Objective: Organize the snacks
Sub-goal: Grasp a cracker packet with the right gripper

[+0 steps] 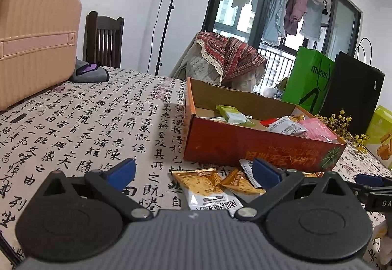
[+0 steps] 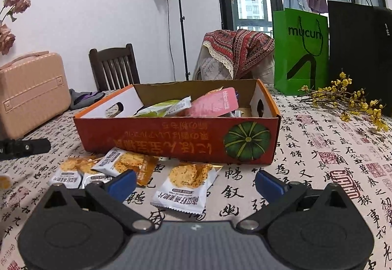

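An orange cardboard box (image 1: 257,150) (image 2: 171,137) stands on the table and holds several snack packets, green (image 1: 232,115), white and pink (image 2: 213,103). Several orange-and-white cracker packets lie loose on the cloth in front of it (image 1: 208,186) (image 2: 186,186) (image 2: 122,162). My left gripper (image 1: 193,172) is open and empty, with one packet lying between its blue fingertips. My right gripper (image 2: 194,183) is open and empty, just short of the nearest packet.
A pink suitcase (image 1: 36,37) (image 2: 29,93) stands on the table's left. A green bag (image 2: 300,49), a black bag (image 2: 357,49) and yellow flower sprigs (image 2: 348,98) are at the right. A grey cloth (image 1: 90,72) lies by the suitcase. Chairs stand behind the table.
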Demonstrator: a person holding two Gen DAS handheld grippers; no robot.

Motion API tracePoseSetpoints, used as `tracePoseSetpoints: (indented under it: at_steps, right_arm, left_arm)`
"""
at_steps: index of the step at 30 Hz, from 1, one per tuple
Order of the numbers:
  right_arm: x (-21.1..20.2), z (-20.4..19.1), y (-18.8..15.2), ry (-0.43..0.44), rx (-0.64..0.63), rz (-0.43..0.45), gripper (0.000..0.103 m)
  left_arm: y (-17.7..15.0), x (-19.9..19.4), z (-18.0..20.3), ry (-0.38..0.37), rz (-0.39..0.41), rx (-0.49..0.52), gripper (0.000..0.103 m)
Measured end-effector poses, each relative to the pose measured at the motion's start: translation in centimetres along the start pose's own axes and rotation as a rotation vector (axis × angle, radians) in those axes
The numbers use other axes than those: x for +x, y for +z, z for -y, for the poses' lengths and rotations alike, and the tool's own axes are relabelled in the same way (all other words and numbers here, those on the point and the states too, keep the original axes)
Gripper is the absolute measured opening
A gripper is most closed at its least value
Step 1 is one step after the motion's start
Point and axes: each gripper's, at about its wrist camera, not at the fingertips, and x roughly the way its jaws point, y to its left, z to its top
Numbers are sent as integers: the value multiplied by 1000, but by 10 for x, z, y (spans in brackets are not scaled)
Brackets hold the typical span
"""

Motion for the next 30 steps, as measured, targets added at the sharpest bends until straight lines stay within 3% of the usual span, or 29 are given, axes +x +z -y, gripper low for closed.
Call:
tracePoseSetpoints:
  at_steps: [9, 17, 21, 23, 27, 30]
  right_arm:
    - [12, -12, 9, -60, -29, -110, 103]
    - [48, -13, 26, -121, 16, -229, 101]
    - [67, -15, 22, -128, 36, -294, 88]
    - [68, -19, 21, -144, 11, -283, 83]
    - [64, -25, 20, -115, -12, -263, 56]
    - [59, -28, 20, -98, -26, -259, 49]
  left_arm:
    - [0, 3, -3, 1, -14, -16, 103]
    - [-1, 6, -7, 15, -33, -37, 103]
    - [-1, 7, -9, 19, -38, -45, 103]
    - [-1, 8, -9, 18, -40, -49, 103]
    - [-1, 8, -11, 20, -45, -57, 103]
    - [-1, 8, -12, 21, -45, -63, 103]
